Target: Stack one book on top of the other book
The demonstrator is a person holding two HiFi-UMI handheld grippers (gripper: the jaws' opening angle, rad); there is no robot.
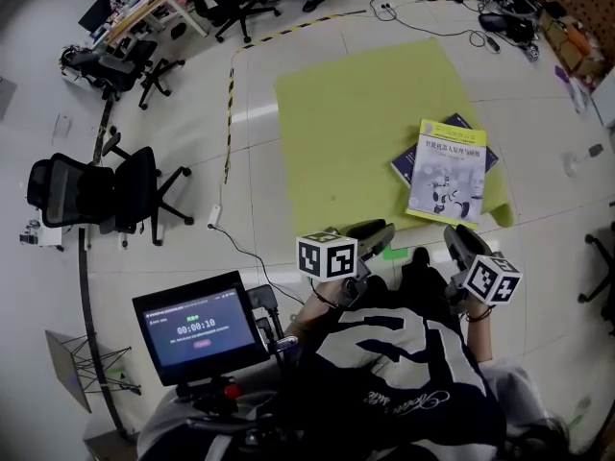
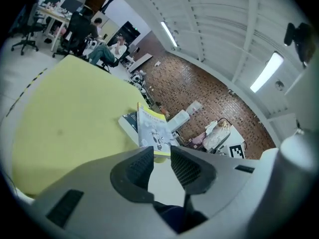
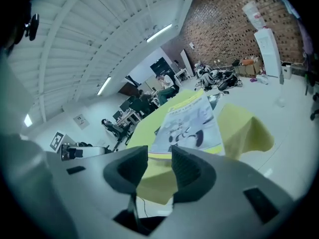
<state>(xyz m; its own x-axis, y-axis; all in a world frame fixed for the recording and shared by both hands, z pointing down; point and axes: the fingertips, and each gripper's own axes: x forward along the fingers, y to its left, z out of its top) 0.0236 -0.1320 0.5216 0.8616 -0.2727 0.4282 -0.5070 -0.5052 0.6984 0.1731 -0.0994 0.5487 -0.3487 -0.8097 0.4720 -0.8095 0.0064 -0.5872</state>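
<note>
Yellow-bordered book [image 1: 447, 173]: lies flat, face up, on the blue book, near the right-hand edge of the yellow cloth [image 1: 346, 113] spread on the floor.
Blue book [image 1: 405, 166]: underneath, turned at an angle to the one above, so its corners stick out to the left, the top and the right.
Left gripper [image 1: 382, 229]: held close in front of the person, well apart from the stack; in the left gripper view its jaws stand apart with nothing between the pads, only floor and the far-off books seen through the gap.
Right gripper [image 1: 457, 232]: level with the other one, just short of the cloth's near edge; jaws likewise released and empty, pointed towards the stack.
Step in hand: to my eye the stacking itself is done, one book resting on the other, and neither gripper touches them.
Next move: little is called for. If a tidier pile is wanted, the upper book could be nudged round to line up with the lower one, which would mean reaching forward and down again and closing on its near edge without dragging the cloth.
Risk: the overhang looks small; the stack seems stable as it lies.
</note>
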